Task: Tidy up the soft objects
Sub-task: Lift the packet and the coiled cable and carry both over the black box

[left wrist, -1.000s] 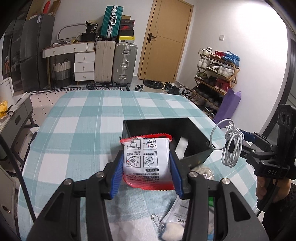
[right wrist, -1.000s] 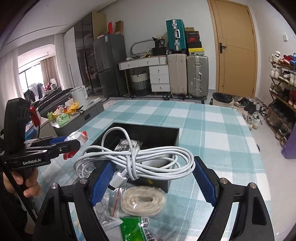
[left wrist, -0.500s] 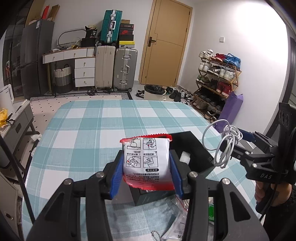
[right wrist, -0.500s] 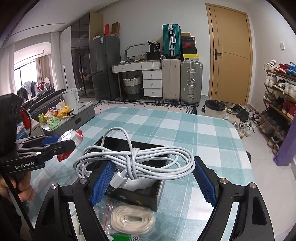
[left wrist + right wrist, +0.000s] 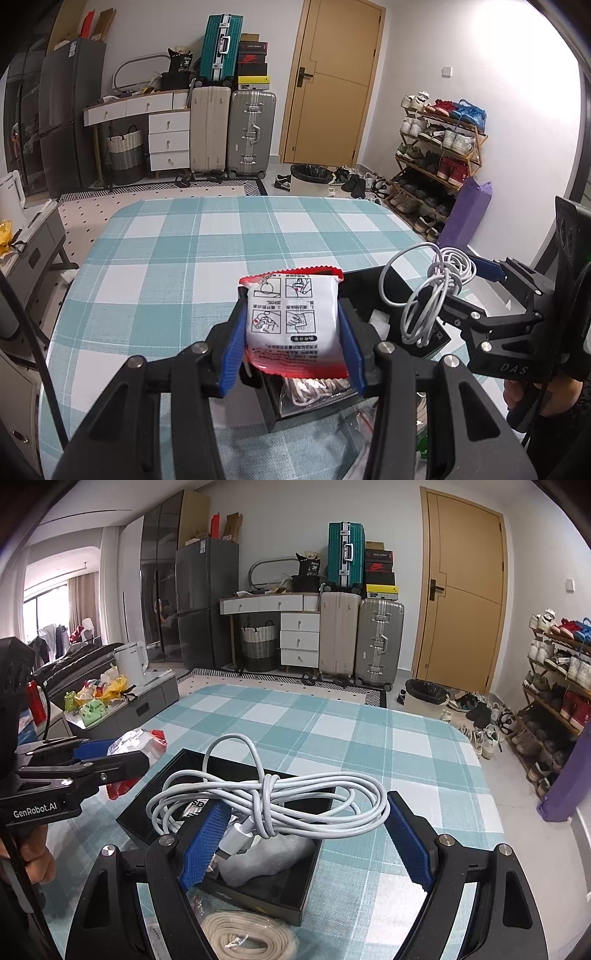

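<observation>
My packet [image 5: 293, 325] hides most of the box [image 5: 373, 291] behind it; its print is too small to read. The rope coil [image 5: 247, 936] runs off my right view's bottom edge.

This is a lived-in room of a home, an entry and dining area by the look of it. A table [image 5: 192, 258] under a teal-and-white checked cloth fills the foreground. Behind it stands a wooden door [image 5: 332, 85], and beside that a shoe rack [image 5: 439, 147] crowded with sneakers, with more shoes [image 5: 354, 181] loose on the floor. Suitcases [image 5: 232, 133] stand against the far wall with shoeboxes [image 5: 253, 61] stacked on top, next to a white chest of drawers [image 5: 170, 140], a woven laundry basket [image 5: 125, 151] and a dark fridge [image 5: 207, 602]. Clothes [image 5: 55, 635] hang by a curtained window.
</observation>
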Available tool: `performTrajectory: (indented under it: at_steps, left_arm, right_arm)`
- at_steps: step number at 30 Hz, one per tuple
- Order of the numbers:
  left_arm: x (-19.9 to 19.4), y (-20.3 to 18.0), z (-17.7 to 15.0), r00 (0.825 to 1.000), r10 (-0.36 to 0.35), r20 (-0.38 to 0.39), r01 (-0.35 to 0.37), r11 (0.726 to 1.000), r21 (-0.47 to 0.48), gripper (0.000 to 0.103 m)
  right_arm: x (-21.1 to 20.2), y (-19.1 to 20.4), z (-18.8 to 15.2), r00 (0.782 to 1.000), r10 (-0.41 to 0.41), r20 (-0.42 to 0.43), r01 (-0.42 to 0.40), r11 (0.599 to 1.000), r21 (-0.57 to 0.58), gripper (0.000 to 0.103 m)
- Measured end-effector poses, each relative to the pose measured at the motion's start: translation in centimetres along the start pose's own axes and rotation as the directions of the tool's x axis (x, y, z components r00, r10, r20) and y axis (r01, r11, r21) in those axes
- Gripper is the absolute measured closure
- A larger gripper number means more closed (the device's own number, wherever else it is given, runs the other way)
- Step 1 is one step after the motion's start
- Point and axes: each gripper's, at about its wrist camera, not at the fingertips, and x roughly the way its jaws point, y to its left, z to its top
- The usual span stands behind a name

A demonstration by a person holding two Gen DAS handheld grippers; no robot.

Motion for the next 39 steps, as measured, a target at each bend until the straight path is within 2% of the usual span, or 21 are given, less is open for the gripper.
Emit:
performTrajectory:
  at_steps: [5, 9, 16, 21, 33, 39]
  left_arm:
    - [1.1, -0.4, 0.0, 1.000, 0.003, -0.014, -0.003, 1.000, 0.013, 0.057]
    - [1.6, -0.4, -0.1, 1.000, 0.006, -0.018, -0.006, 1.000, 0.011, 0.057]
    - [2.5, -0.6, -0.3, 0.999, -0.001, -0.033, 0.002, 1.000, 0.014, 0.057]
    - [3.2, -1.1, -0.4, 0.999, -0.013, -0.040, 0.015, 0.999, 0.034, 0.057]
    - [4.1, -1.5, -0.7, 0.998, -0.021, -0.056, 0.023, 0.999, 0.044, 0.057]
    - [4.4, -1.2, -0.9, 0.998, -0.015, -0.067, 0.018, 0.999, 0.042, 0.057]
  right_arm:
    - [1.0, 0.4, 0.0, 1.000, -0.008, -0.013, 0.008, 0.999, -0.033, 0.018]
    - [1.5, 1.2, -0.1, 0.999, -0.044, -0.008, 0.043, 0.995, -0.090, 0.018]
    - [2.5, 1.6, -0.3, 0.999, -0.049, -0.022, 0.045, 0.991, -0.129, 0.018]
    - [3.2, 2.5, -0.5, 0.996, -0.082, -0.023, 0.075, 0.975, -0.208, 0.018]
    - [5.1, 3.0, -1.0, 0.995, -0.060, -0.074, 0.038, 0.962, -0.269, 0.018]
    - [5.8, 3.2, -1.1, 0.995, -0.023, -0.094, -0.005, 0.958, -0.287, 0.018]
